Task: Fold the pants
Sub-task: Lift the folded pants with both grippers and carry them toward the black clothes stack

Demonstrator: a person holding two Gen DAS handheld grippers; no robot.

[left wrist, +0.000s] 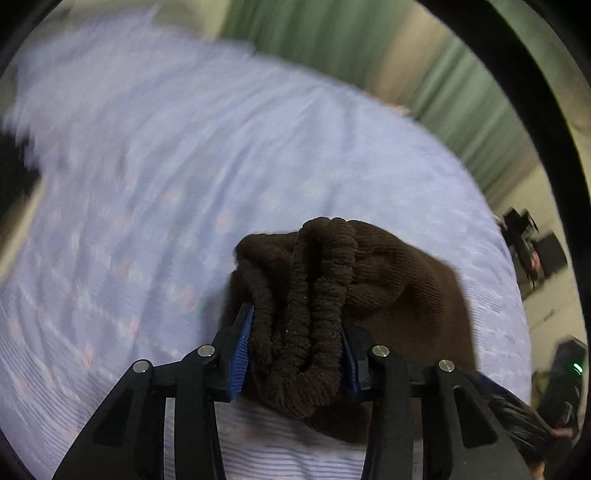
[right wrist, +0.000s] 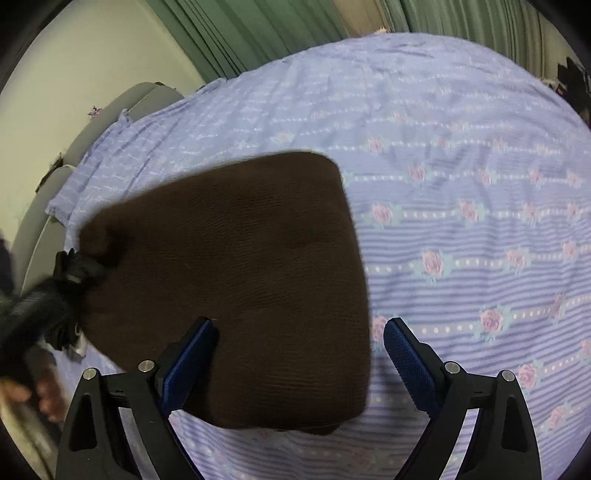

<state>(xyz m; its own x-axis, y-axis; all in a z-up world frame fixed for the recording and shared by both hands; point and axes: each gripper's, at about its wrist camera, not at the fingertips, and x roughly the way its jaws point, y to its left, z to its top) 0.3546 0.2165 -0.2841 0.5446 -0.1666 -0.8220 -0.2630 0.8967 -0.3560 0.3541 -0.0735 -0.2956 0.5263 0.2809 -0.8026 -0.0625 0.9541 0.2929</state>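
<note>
Dark brown knit pants lie folded into a thick rectangle on a lilac flowered bedsheet. My left gripper is shut on a bunched edge of the pants, with several fabric layers between its blue pads. It also shows in the right wrist view at the left edge of the bundle. My right gripper is open above the near part of the bundle, its left finger over the fabric and its right finger over the sheet.
The sheet covers a bed. Green curtains and a cream wall stand behind it. A grey bed edge runs on the left. Dark items sit on the floor to the right.
</note>
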